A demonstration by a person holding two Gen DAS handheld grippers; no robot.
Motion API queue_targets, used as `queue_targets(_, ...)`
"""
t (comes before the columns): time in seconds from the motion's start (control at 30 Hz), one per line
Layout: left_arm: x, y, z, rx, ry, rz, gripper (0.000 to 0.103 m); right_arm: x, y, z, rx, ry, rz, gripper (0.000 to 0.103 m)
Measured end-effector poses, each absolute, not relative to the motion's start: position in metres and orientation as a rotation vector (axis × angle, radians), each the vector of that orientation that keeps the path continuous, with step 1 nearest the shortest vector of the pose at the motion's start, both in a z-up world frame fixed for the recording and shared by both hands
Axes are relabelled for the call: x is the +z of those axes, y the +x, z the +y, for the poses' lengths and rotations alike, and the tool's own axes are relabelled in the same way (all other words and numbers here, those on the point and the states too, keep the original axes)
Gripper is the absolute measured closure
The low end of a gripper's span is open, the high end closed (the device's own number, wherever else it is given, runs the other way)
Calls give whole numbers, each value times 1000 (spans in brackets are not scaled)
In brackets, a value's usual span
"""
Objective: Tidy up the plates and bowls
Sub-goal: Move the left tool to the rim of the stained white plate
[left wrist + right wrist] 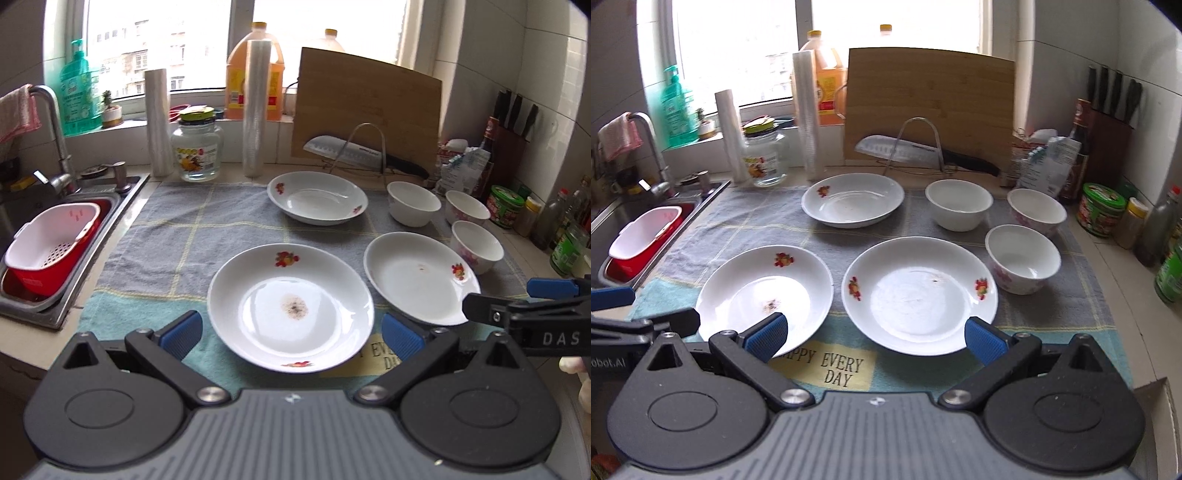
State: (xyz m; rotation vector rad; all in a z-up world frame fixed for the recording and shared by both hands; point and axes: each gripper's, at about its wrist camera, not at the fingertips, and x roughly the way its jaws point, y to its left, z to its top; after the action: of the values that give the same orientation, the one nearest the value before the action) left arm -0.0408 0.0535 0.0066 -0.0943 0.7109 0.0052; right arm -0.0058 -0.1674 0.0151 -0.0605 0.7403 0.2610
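Observation:
Three white fruit-print plates lie on a checked cloth [166, 236]. The stained near plate [291, 310] [764, 291] sits just ahead of my open left gripper [291, 336], between its spread fingers. A second plate [417, 277] [919, 295] lies in front of my open right gripper [875, 336], which holds nothing. The third plate [317, 197] [853, 201] is farther back. A plain white bowl [958, 203] and two floral bowls [1036, 210] [1021, 258] stand upright at the right. Each gripper shows at the other view's edge: right gripper [502, 297], left gripper [650, 308].
A sink [92, 206] at the left holds a red and white basket [51, 247]. Behind the dishes are a glass jar [197, 151], two film rolls, and a cutting board [369, 107] with a cleaver on a wire rack. Bottles and jars [1102, 208] crowd the right side.

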Motion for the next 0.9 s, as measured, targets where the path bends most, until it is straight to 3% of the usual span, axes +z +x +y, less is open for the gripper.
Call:
queue_targets(0.6,-13,-43,80,168,-140,746,1,-62,17,-112,592,-250,850,0)
queue_targets(0.9,-19,-28,77,239,-141,794,1,-94,37,-81,718,-364,819,0)
